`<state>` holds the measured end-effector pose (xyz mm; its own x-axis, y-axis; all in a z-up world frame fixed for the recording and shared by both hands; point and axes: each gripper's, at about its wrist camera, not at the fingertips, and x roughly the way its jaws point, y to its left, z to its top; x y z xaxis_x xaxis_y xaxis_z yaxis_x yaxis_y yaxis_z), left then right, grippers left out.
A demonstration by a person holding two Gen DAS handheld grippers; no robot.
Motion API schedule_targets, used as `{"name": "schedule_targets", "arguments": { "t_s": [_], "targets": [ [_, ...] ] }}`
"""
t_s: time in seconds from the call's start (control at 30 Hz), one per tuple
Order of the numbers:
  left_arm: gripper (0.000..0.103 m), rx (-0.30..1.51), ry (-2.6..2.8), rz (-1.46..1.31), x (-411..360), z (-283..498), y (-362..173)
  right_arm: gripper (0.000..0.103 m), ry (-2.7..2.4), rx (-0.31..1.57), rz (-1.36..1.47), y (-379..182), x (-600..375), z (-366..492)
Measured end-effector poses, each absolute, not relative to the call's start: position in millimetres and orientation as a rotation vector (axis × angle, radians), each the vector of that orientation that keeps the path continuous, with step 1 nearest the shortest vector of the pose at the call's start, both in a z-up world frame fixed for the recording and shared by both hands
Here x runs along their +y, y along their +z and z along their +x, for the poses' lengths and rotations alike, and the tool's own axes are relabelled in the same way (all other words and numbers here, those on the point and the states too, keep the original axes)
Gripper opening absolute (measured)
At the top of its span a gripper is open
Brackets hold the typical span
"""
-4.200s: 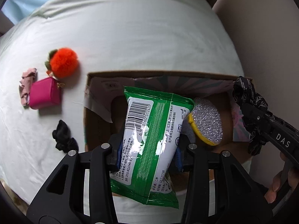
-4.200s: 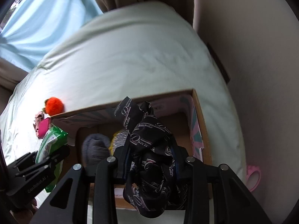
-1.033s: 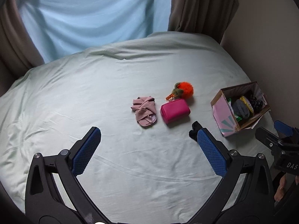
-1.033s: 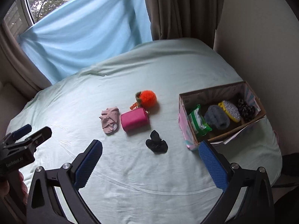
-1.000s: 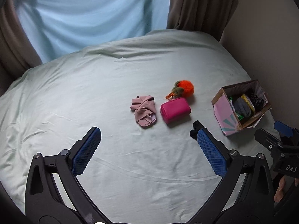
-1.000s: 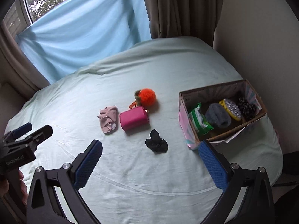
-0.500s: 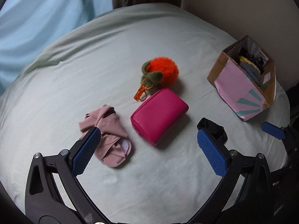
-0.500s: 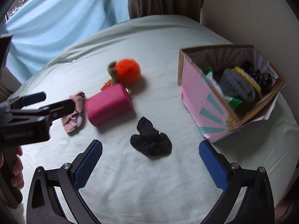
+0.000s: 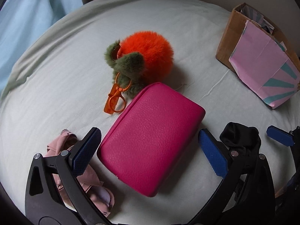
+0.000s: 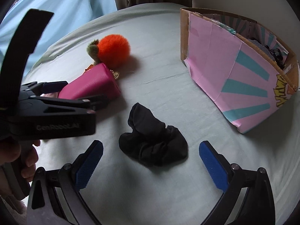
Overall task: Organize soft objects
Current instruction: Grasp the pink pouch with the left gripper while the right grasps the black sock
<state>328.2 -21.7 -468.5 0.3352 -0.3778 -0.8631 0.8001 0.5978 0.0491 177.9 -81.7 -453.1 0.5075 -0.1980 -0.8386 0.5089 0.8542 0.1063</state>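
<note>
Right wrist view shows the pink cardboard box (image 10: 234, 75) standing on the bed (image 10: 159, 37) with a few dark and grey soft things already poking above its rim, so part of the tidying looks done. Four items are left on the sheet: the black sock (image 10: 152, 144), the magenta pouch (image 10: 90, 86), the orange pompom keychain (image 10: 112, 47) just behind the pouch and touching it, and, seen from the left wrist view, a pink fabric piece (image 9: 84, 180) lying partly under the left claw's finger.

The right claw (image 10: 150, 166) is spread wide and empty, its blue pads flanking the sock on either side without touching it. The left claw (image 9: 150, 152) is likewise wide apart and holds nothing, its pads straddling the near end of the pouch, close to its sides; whether they brush it I cannot tell. My guess is both claws are about to close, one on each item.
</note>
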Motion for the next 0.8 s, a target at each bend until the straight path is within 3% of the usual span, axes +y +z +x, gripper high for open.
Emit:
{"name": "schedule_targets", "arguments": {
  "t_s": [0.17,0.3,0.4,0.47,0.6,0.8],
  "targets": [
    [0.101,0.955,-0.828,0.562,-36,332,-480,0.08,-0.457,0.948,0.38,-460,-84,183],
    [0.095,0.961,-0.834,0.559,-39,333,-479,0.074,-0.477,0.938,0.394,-466,-86,181],
    [0.086,0.939,-0.831,0.59,-39,330,-479,0.068,-0.48,0.943,0.354,-467,-77,181],
    [0.075,0.932,-0.831,0.596,-38,326,-476,0.056,-0.471,0.943,0.336,-466,-73,182],
    [0.062,0.932,-0.83,0.577,-36,327,-470,0.031,-0.442,0.943,0.33,-463,-72,181],
    [0.05,0.901,-0.824,0.58,-33,321,-461,0.023,-0.436,0.936,0.345,-460,-76,178]
  ]
}}
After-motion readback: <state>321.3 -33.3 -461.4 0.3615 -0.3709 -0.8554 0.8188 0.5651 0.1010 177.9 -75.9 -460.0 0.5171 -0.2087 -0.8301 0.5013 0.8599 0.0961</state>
